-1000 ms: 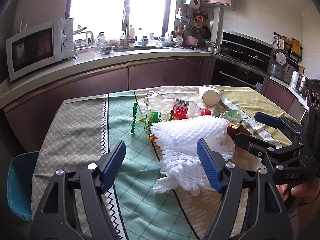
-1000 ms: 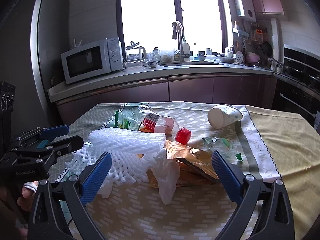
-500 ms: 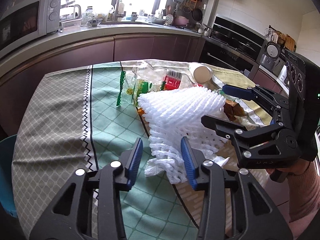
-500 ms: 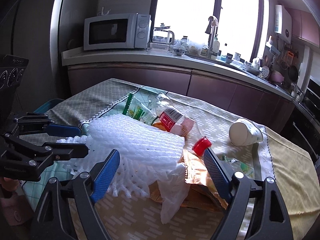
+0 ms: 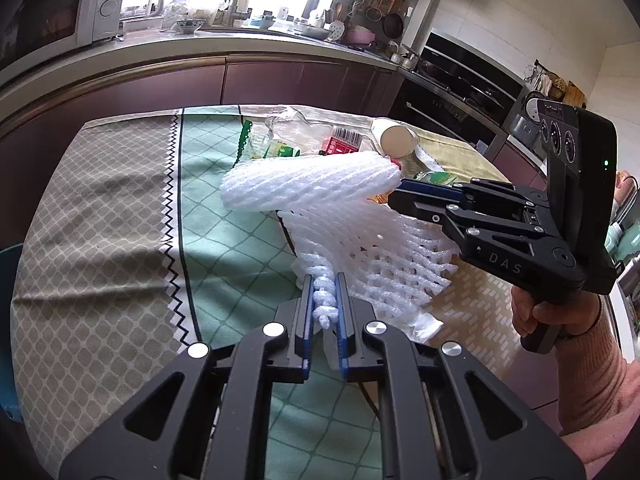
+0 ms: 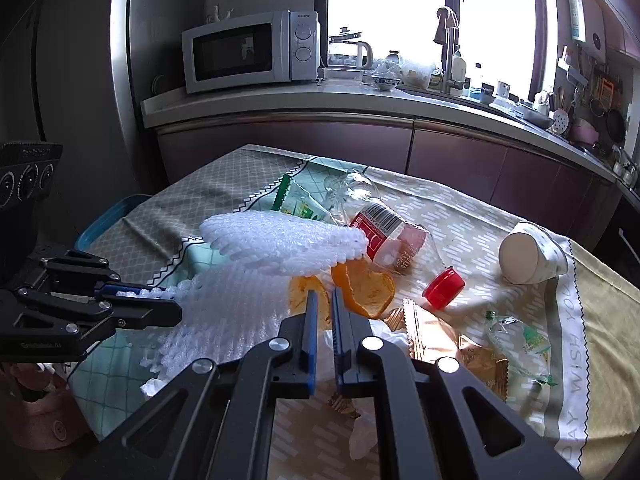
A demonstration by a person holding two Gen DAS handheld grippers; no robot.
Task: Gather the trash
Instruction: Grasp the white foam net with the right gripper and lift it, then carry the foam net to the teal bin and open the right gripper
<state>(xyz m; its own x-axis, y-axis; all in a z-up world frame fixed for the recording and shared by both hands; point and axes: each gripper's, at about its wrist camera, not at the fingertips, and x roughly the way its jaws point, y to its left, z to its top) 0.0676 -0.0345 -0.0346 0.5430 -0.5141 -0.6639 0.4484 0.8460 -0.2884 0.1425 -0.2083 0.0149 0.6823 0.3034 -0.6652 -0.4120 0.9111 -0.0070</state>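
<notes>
so counting what's on the table: two pieces of white foam fruit netting, one rolled foam net tube (image 6: 280,242) at the centre and one stretched-out foam net sheet (image 5: 360,248) under it. one clear plastic bottle (image 6: 372,220) with a red label, one red bottle cap (image 6: 444,287), one white paper cup (image 6: 528,254) on its side at the right. one orange peel (image 6: 366,288), maybe in two bits, hard to tell. one green snack wrapper (image 6: 298,204), one gold foil wrapper (image 6: 436,334), one clear wrapper (image 6: 520,344) lower right. one microwave (image 6: 250,50) upper left.
</notes>
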